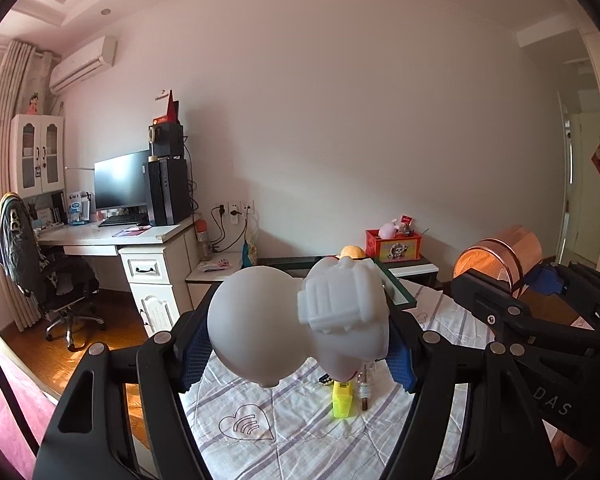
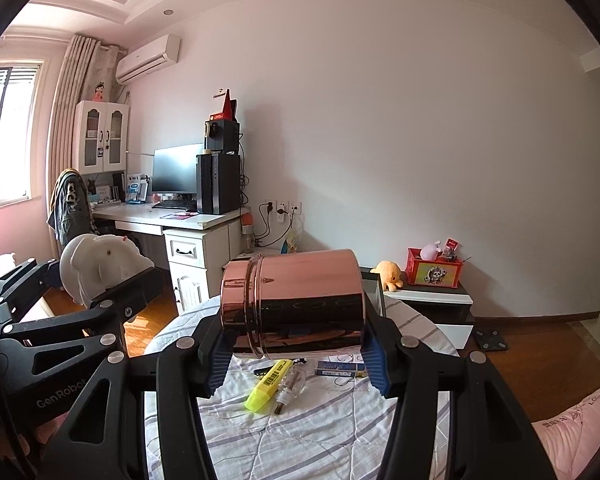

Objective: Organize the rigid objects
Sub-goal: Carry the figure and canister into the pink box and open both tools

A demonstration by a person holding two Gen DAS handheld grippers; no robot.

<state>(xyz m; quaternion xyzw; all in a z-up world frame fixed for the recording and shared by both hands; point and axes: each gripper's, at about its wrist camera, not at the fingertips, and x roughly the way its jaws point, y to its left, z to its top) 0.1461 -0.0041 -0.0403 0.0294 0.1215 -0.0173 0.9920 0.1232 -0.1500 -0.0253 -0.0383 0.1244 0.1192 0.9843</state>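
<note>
**Both objects lifted, no place chosen yet**

You hold a white plastic astronaut-shaped figure with a round head (image 1: 296,320) in your left gripper (image 1: 300,354); its blue pads are clamped on the two sides of the figure. Your right gripper (image 2: 296,360) is clamped on a shiny copper-coloured metal canister with a lid (image 2: 292,300), which lies sideways between the pads. Both objects hang above the bed with the striped white sheet (image 2: 320,432).

I judge this the carrying step. Next, you need a free, stable place for each object, and the canister must be turned upright first.

On the sheet lie a yellow highlighter (image 2: 269,386), a small clear glass vial (image 2: 289,390) and a dark blue flat box (image 2: 338,367). The box appears only in the right wrist view; the figure's backpack only in the left.
</note>
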